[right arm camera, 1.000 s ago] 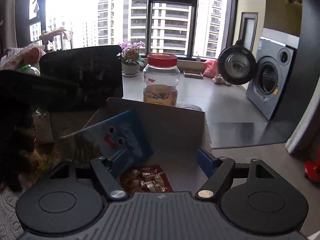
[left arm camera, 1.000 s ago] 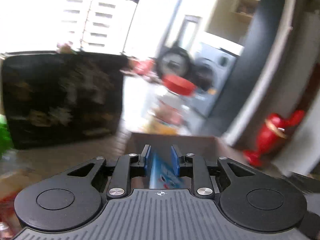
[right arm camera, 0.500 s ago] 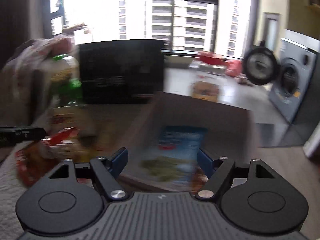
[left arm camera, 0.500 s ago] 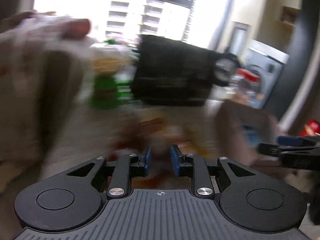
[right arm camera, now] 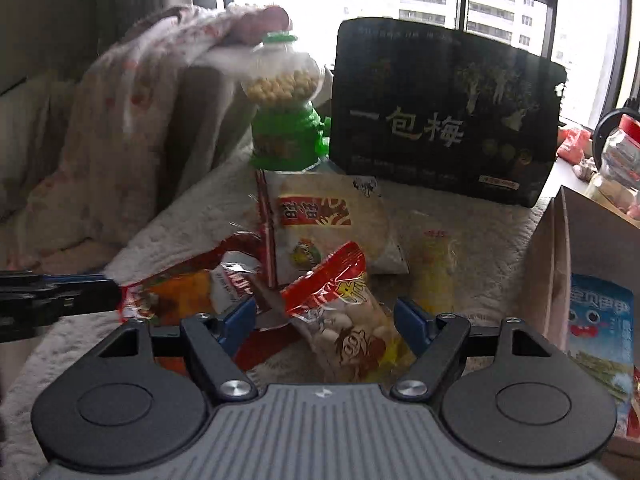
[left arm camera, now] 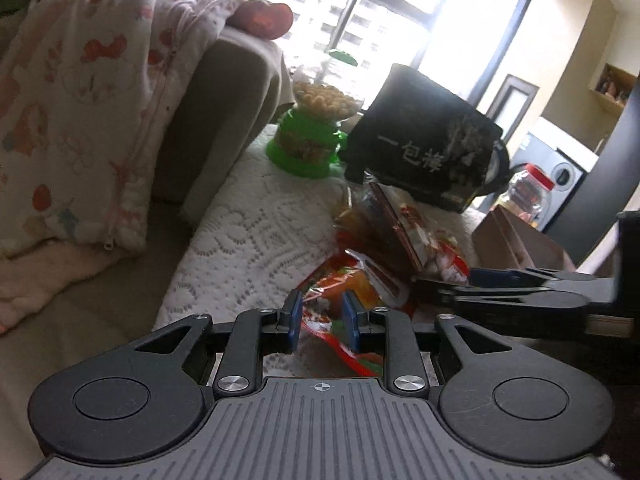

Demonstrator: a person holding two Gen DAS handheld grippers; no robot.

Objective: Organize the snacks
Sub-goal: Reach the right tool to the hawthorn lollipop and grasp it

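Note:
A pile of snack packets lies on a white lace cloth. My left gripper is open with a narrow gap, low over a red and orange packet that shows between its jaws. My right gripper is wide open, with a red and white cartoon packet between its jaws. A cardboard box at the right holds a blue packet. My right gripper also shows in the left wrist view.
A green candy dispenser and a big black snack bag stand behind the pile. A red-lidded jar stands past the box. A sofa with a pink patterned blanket is at the left.
My left gripper let go of the blue packet in the box and swung left to the pile. My right gripper also swung left from the box to the pile, still open.

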